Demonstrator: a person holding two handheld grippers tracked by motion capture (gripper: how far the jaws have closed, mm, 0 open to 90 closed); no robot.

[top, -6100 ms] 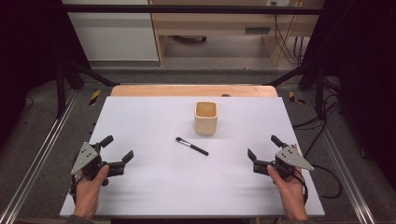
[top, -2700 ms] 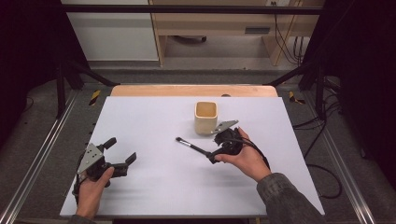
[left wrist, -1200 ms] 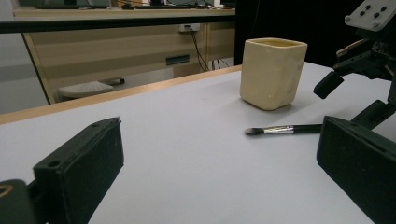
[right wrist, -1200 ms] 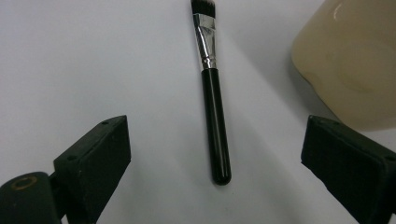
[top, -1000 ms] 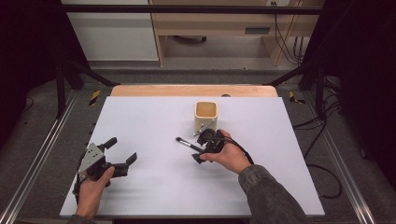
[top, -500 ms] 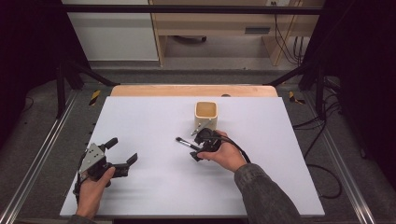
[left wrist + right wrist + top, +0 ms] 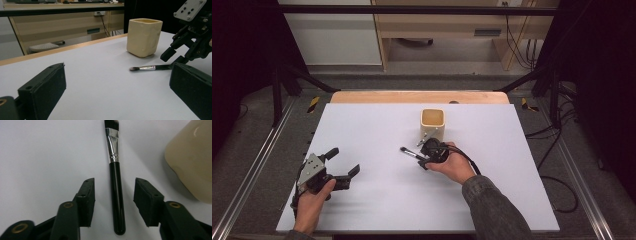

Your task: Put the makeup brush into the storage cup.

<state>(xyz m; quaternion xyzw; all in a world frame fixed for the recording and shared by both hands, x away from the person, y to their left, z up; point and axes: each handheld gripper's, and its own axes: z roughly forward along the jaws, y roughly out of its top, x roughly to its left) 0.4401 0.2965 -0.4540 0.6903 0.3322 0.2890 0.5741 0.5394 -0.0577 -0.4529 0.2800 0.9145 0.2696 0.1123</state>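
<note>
While the brush (image 7: 412, 154) still lay flat on the table (image 7: 377, 210) in the high view, near the middle and just in front of the cream cup (image 7: 432, 123) toward the far edge, the pickup clearly wasn't finished. The right gripper (image 7: 426, 156) sat over the handle end, hand reaching in from the near edge; the left gripper (image 7: 343, 167) rested near the near-left corner with its jaws apart and nothing between them.

From the left gripper view, the brush (image 7: 150, 67) was on the surface with the right gripper (image 7: 175, 56) straddling its handle, cup (image 7: 143, 37) just behind.

Right gripper view: the jaws had just been closing, with the black handle (image 7: 117, 202) running between them, but gaps showed on both sides, so no grip yet. My guess is squeeze, lift, then probably drop it in the cup (image 7: 192, 157).
</note>
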